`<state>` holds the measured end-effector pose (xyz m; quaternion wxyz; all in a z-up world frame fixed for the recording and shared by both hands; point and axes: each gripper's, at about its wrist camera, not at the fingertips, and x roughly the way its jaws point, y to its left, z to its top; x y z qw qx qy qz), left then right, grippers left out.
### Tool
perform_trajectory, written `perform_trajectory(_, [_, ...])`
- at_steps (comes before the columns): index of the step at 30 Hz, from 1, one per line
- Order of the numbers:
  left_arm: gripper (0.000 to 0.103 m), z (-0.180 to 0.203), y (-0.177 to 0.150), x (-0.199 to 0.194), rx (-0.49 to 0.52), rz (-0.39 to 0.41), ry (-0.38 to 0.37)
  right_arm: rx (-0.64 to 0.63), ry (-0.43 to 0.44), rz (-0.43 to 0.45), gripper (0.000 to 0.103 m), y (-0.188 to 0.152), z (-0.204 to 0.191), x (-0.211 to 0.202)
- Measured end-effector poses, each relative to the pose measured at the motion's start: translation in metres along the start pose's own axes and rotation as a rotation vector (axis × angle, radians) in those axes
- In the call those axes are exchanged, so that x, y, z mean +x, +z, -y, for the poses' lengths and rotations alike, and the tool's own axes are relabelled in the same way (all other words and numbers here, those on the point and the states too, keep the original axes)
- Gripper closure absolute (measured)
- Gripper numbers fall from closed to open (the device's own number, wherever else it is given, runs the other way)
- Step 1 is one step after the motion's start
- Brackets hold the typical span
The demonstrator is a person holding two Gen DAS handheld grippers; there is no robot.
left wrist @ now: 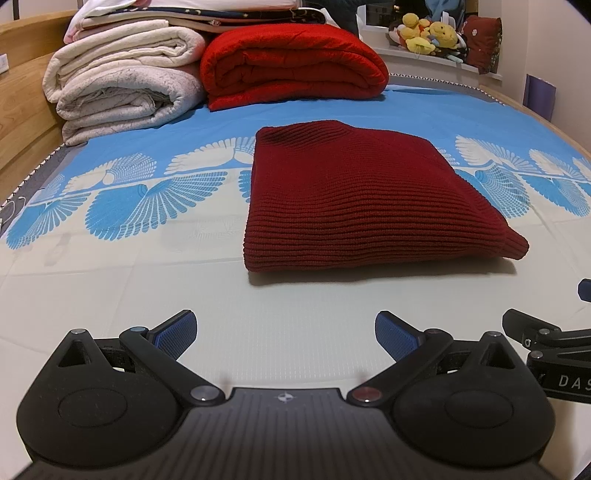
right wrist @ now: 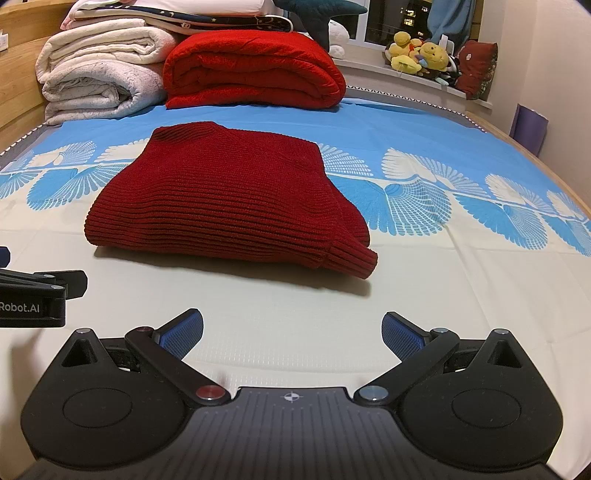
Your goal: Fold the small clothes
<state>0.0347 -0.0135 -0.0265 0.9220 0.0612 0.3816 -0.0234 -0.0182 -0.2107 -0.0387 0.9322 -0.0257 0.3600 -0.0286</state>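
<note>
A dark red ribbed knit sweater [left wrist: 354, 195] lies folded into a neat rectangle on the bed sheet; it also shows in the right wrist view [right wrist: 229, 199]. My left gripper [left wrist: 286, 336] is open and empty, hovering over the pale sheet in front of the sweater. My right gripper [right wrist: 291, 334] is open and empty, also short of the sweater, near its front right corner. Each gripper's side shows at the edge of the other's view.
The bed sheet [left wrist: 147, 280] is pale with a blue feather pattern. Folded white quilts [left wrist: 122, 85] and a bright red blanket [left wrist: 291, 66] are stacked at the far end. Plush toys [left wrist: 432, 33] sit on the windowsill. A wooden bed frame [left wrist: 22, 110] runs along the left.
</note>
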Motion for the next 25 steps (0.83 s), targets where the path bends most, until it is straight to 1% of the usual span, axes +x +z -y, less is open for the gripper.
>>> perform_trajectory(19, [0.0,0.0015,-0.0024,0.0024,0.006,-0.015,0.003,0.0,-0.001,0.0,0.001,0.0005,-0.0006,-0.0001])
perform_trajectory(25, [0.0,0.0031,-0.0026,0.0029,0.003,-0.019,-0.003,-0.006,0.01,-0.002,0.001,-0.0015,0.0007,0.0001])
